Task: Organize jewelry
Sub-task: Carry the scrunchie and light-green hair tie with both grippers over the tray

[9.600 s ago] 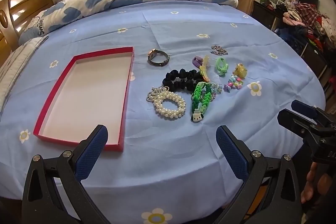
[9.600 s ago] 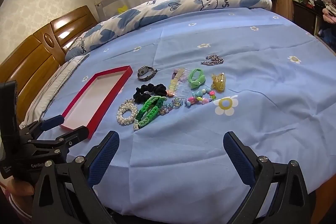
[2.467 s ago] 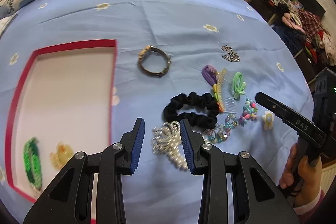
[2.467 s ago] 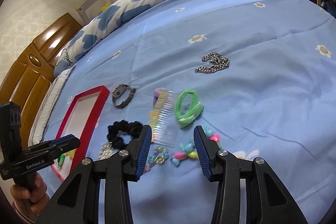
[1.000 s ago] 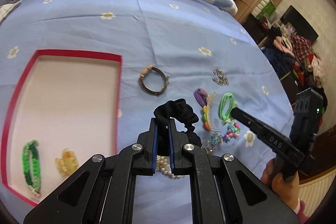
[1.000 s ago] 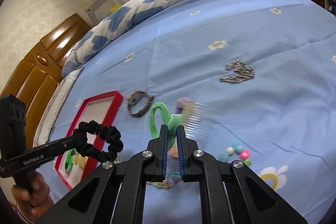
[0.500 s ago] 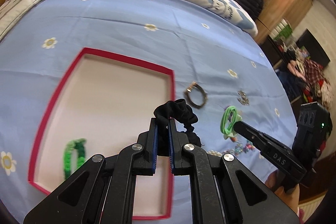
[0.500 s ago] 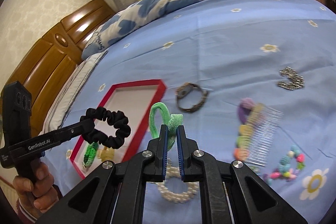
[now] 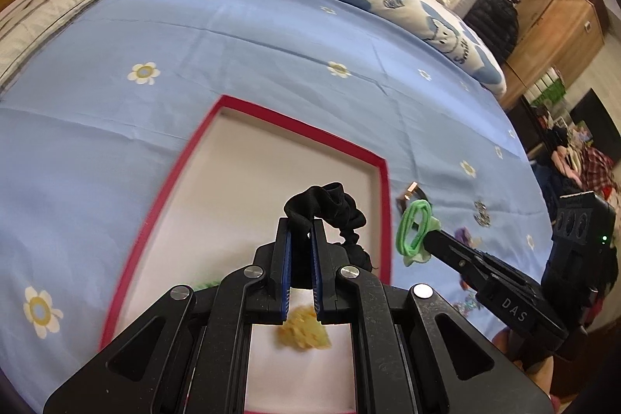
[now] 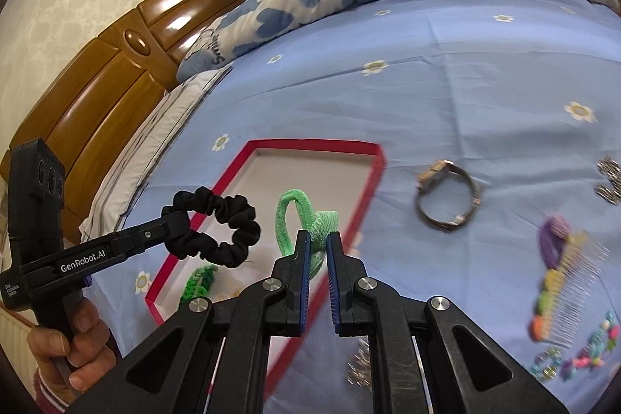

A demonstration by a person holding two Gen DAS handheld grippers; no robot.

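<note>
My left hand-held gripper [image 9: 302, 243] is pinching a soft black cloth scrunchie [image 9: 330, 208]. It hangs over the white floor of the flat red-edged box [image 9: 382, 181]. My right hand-held gripper [image 10: 318, 243] is pinching a bright green stretchy hair tie [image 10: 300, 216], close to the box's right rim. A fuzzy yellow hair clip [image 9: 304, 330] and a green braided band [image 10: 198, 280] lie in the near end. I think I should go lower over a bare white spot, then let go softly, so nothing bounces out. Farther off on the blue flowered bed sheet [image 10: 465, 64] wait a round metal wristwatch [image 10: 446, 198] and a clear comb with coloured beads [image 10: 570, 278].
</note>
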